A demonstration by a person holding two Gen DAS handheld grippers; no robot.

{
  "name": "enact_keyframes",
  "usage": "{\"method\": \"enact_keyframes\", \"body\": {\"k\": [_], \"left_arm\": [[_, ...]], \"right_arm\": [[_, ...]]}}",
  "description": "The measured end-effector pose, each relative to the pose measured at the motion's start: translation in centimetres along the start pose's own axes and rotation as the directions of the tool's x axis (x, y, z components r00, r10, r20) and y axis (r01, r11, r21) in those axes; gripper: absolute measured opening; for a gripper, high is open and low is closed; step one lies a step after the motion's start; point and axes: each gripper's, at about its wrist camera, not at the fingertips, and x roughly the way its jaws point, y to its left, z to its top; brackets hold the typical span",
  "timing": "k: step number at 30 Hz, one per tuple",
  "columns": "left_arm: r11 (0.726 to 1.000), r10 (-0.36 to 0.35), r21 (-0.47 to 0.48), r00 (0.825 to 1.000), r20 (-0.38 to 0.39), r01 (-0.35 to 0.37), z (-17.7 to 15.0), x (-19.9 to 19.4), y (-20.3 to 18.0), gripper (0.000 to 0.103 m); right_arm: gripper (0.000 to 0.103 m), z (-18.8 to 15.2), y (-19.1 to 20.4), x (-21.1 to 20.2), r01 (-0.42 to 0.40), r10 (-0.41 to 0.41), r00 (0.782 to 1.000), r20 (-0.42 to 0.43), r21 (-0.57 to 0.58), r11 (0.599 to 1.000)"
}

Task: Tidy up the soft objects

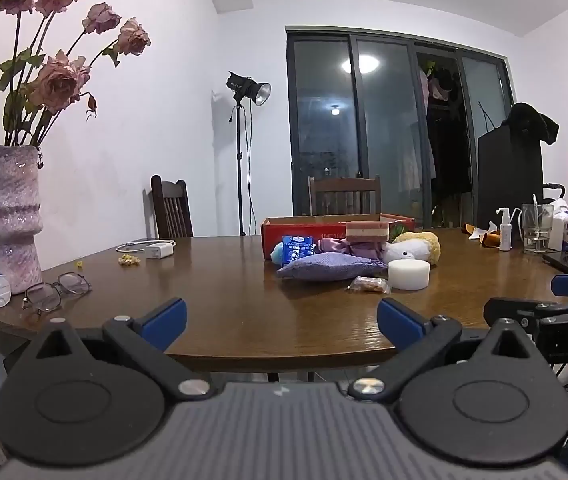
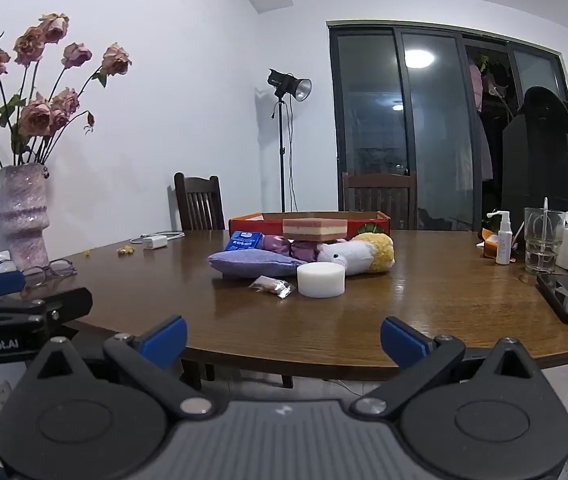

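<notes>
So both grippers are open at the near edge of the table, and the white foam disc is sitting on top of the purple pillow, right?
Not quite. The white foam disc sits on the table itself, in front of the purple pillow, not on top of it; the right wrist view shows this plainly. The rest holds: the left gripper and the right gripper are both at the near edge with jaws wide apart.

Brown wood-grain table (image 2: 424, 304). Red cardboard box (image 2: 256, 224) w/ tan rim. Lavender fabric pillow (image 2: 256, 263), plain. Pink/cream striped sponge block (image 2: 313, 229). White round foam puck (image 2: 321, 279). White-yellow plush toy (image 2: 360, 254). Mottled pink ceramic vase (image 1: 8, 216).
</notes>
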Motion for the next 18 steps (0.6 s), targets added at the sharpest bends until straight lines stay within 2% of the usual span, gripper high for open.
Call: {"method": "enact_keyframes", "body": {"k": [18], "left_arm": [[1.0, 0.0, 0.009, 1.0, -0.004, 0.0, 0.02, -0.09, -0.09, 0.103]], "right_arm": [[0.103, -0.02, -0.54, 0.35, -0.002, 0.002, 1.0, -0.012, 0.022, 1.0]]}}
